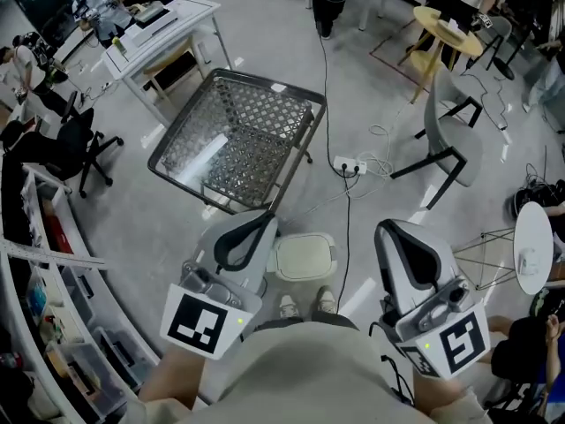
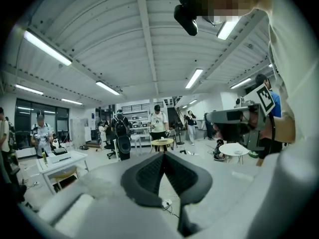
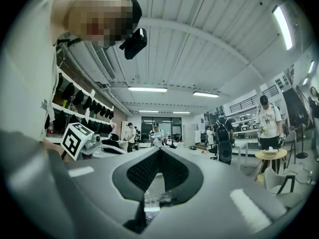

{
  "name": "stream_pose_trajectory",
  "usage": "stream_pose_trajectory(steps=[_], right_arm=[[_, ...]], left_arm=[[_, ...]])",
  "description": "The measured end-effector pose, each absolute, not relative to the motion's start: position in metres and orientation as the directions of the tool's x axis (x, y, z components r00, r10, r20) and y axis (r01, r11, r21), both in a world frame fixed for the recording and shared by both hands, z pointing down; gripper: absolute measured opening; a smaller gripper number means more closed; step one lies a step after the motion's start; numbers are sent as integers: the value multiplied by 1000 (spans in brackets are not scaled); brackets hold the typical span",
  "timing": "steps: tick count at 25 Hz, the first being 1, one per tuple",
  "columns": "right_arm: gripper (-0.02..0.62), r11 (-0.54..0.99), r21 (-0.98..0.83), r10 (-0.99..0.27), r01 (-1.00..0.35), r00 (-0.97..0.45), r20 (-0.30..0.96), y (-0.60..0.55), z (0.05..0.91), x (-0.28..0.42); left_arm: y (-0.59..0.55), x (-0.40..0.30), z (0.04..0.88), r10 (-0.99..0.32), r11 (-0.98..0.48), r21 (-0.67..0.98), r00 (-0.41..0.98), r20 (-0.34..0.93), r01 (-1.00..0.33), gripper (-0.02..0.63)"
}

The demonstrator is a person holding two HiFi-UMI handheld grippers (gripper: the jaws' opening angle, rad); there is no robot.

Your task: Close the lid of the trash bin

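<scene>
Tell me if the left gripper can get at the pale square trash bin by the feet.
Probably yes. In the head view the left gripper shows right beside the pale square trash bin, with nothing between them. Its shut jaws point out into the room, so it would have to tip down.

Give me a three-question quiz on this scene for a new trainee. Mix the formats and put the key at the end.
1. True or false: the left gripper is clamped on the lid of the trash bin.
2. What stands on the floor beyond the trash bin in the head view? A. a mesh-top table B. a stepladder C. a wooden crate
3. Fill in: the white power strip lies on the floor between the mesh-top table and a grey ____.

Key: 1 false, its jaws meet on nothing, up away from the bin; 2 A; 3 chair.
</scene>
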State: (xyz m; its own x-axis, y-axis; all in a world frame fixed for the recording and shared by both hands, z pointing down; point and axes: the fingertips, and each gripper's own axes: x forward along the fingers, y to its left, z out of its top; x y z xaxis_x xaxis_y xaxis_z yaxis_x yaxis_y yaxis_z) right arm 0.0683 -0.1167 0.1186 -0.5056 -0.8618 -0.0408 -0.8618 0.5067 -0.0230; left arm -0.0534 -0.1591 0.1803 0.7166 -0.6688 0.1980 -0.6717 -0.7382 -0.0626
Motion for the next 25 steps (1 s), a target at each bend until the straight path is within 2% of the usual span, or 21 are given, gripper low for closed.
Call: stream_pose_trajectory(steps=[7,25], right_arm=[[3,538,20,-839,-843,-537,-84,-101,94,63],[3,542,-7,-839,-841,-541,-55,-102,101,68]], left_arm=[[-148,-67,155,-713,-700,-122,684,154,-703,3],[-150,-65,154,-738,-673,-105,656,159,-732,3]])
